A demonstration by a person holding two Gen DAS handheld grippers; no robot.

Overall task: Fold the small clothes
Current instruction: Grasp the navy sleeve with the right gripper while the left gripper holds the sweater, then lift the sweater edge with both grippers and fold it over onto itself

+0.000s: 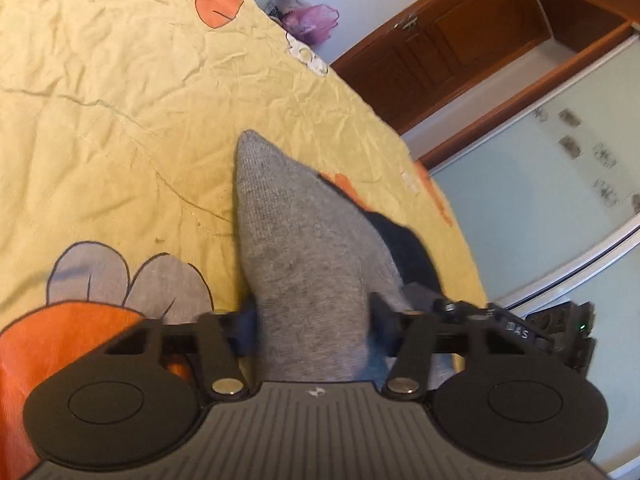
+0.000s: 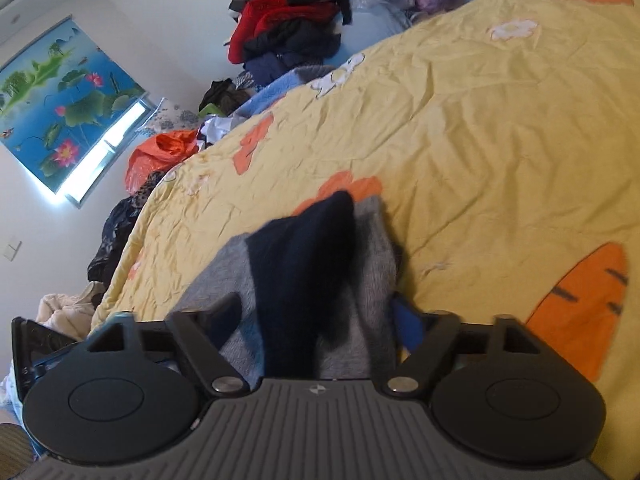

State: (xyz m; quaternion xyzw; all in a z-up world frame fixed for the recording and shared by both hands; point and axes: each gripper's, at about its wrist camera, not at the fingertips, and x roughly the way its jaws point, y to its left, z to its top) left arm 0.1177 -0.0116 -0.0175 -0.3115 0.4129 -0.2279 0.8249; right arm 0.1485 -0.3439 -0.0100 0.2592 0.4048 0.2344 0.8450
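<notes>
In the left wrist view a grey sock (image 1: 288, 220) runs forward from between the fingers of my left gripper (image 1: 314, 320), which is shut on it; its tip lies on the yellow bedspread (image 1: 120, 100). A dark navy sock (image 1: 404, 248) shows behind its right side. In the right wrist view the navy sock (image 2: 304, 248) lies on top of grey sock fabric (image 2: 372, 248). Both pass between the fingers of my right gripper (image 2: 318, 316), which is shut on them above the bedspread (image 2: 480, 140). The two grippers are close together.
The bed's edge curves past on the right, with a wooden door (image 1: 448, 48) and a pale glass panel (image 1: 540, 200) beyond it. Beyond the bed's far edge are a heap of clothes (image 2: 288, 20), an orange bag (image 2: 160, 156) and a purple bag (image 1: 312, 20).
</notes>
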